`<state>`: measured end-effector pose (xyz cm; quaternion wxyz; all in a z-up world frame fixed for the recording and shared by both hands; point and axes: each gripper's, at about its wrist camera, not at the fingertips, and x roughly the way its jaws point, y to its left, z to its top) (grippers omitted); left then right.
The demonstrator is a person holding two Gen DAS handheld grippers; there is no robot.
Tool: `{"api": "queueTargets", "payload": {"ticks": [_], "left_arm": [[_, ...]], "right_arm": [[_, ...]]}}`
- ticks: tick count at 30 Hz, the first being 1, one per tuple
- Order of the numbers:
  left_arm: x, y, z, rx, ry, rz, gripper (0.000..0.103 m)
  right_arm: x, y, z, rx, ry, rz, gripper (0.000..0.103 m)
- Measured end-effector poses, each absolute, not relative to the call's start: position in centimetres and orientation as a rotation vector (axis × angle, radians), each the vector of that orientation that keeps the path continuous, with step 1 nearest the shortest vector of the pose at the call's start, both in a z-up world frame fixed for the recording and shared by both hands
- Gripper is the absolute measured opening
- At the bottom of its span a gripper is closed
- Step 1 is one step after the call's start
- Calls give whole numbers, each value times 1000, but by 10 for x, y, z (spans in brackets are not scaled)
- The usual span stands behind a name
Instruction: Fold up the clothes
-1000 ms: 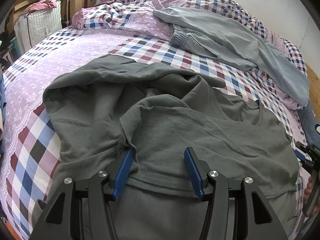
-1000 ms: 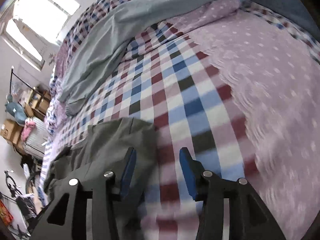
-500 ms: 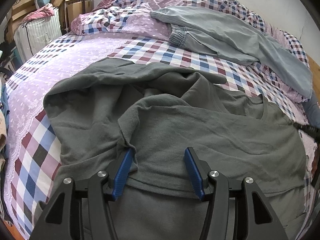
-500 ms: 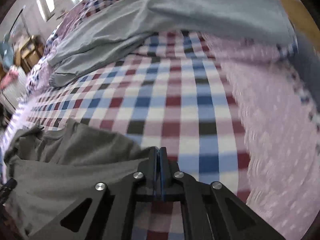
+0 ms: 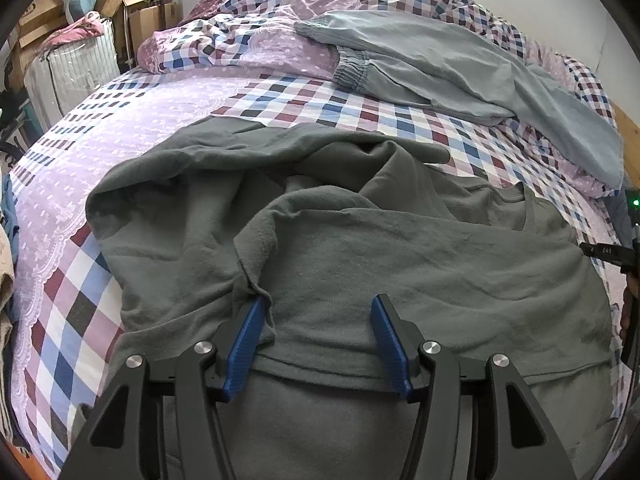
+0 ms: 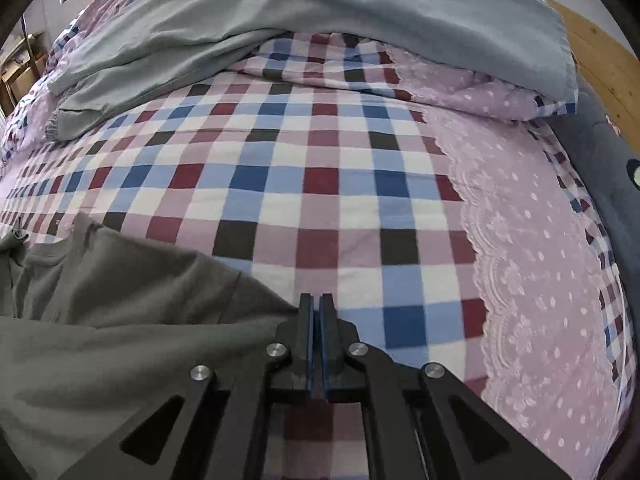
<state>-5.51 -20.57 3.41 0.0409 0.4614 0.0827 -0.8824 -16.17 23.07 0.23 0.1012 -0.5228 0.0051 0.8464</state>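
Grey jersey, soft and matte, makes up the shirt (image 5: 400,256), which is spread rumpled on the bed (image 5: 120,128), near its front edge. One layer is seen lapped over another, with a hem running across just ahead of the left tool (image 5: 316,336), whose blue pads stand apart with only loose cloth between them; nothing is gripped there. The right tool (image 6: 318,320) is seen with its pads pressed together at the shirt's edge; a corner of cloth seems to be pinched, judging by the taut line leading to it, though the pinch itself is hidden. The stage cannot be settled: the lapped layers would suit a shirt partly folded as well as one merely thrown down crumpled. No neat folded shape is shown. Farther back, the pale blue-grey trousers (image 5: 460,64), smoother in weave with a gathered elastic waistband, lie sprawled unfolded over a checked quilt (image 5: 240,44). The bed cover is patterned in checks and dotted lilac with a lace border.
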Motion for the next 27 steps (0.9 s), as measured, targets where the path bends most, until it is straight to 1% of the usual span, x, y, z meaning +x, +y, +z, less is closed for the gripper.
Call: {"api": "queueTargets", "payload": {"ticks": [2,4,7,9,14,16,17,18,20,22,25,26,27], "left_arm": [[-55,-207,35,1416,271,-2704,60],[-55,-209,35,1418,294,-2704,60],[-53,-214,37,1420,359,-2712,60],[-51,-219,40,1421,413,-2720,60],[-44,-233,46,1402,549,-2741,60],[-41,-238,49,1383,605,-2752,64],[-39,-242,52,1360,629,-2761,64],[-37,-245,55,1334,652,-2770,65],[-33,-252,61,1281,692,-2783,69],[-30,-259,66,1221,719,-2789,76],[-28,-269,71,1143,693,-2798,76],[-29,-272,72,1128,684,-2800,76],[-31,-275,72,1118,682,-2799,76]], "right_arm": [[-158,236,5,-1542,9,2465,0],[-153,243,9,-1538,22,2430,2],[-133,257,28,-1472,179,2443,2],[-112,256,47,-1401,285,2504,4],[-53,224,87,-1246,478,2672,5],[-31,206,96,-1178,554,2729,12],[-19,196,99,-1140,594,2756,15],[-9,186,101,-1107,631,2780,21],[6,164,100,-1058,681,2826,26],[16,141,95,-1007,695,2878,34],[17,114,84,-954,662,2960,35],[16,105,80,-943,649,2978,36],[12,98,74,-955,648,2989,40]]}}
